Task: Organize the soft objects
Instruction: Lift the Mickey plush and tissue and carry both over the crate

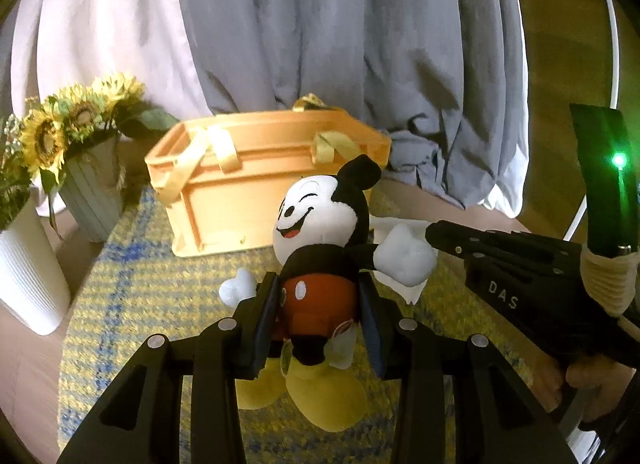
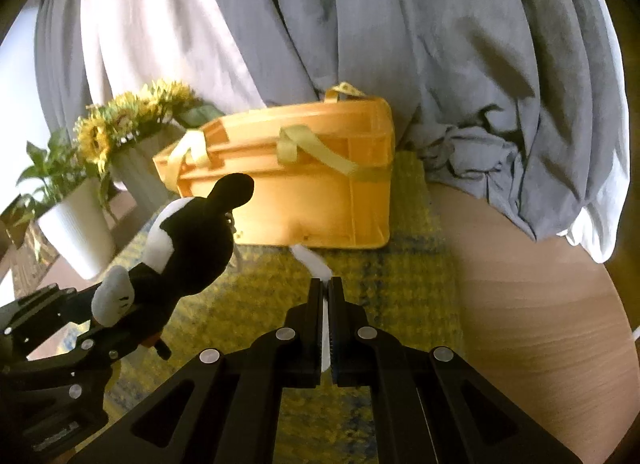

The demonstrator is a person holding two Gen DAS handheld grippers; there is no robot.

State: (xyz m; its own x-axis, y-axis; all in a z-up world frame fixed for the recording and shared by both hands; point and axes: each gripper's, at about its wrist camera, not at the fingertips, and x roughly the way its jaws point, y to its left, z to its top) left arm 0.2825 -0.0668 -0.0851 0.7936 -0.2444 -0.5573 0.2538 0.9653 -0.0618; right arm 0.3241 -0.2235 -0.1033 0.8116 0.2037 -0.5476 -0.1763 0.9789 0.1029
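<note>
My left gripper (image 1: 318, 292) is shut on a Mickey Mouse plush (image 1: 320, 232) at its red shorts and holds it upright above the mat. The plush also shows from behind in the right wrist view (image 2: 188, 248). An orange basket (image 1: 256, 179) with yellow handles stands just beyond it; it also shows in the right wrist view (image 2: 320, 191). My right gripper (image 2: 328, 292) is shut on a thin white cloth (image 2: 316, 264). That gripper (image 1: 434, 234) shows at the right of the left wrist view, its tip beside the plush's hand, with the white cloth (image 1: 408, 292) below it.
A yellow and blue woven mat (image 1: 160, 296) covers the round wooden table (image 2: 540, 324). Two white ribbed pots, one with sunflowers (image 1: 76, 123) and one with green leaves (image 2: 76, 223), stand at the left. Grey and white curtains (image 1: 340, 23) hang behind the basket.
</note>
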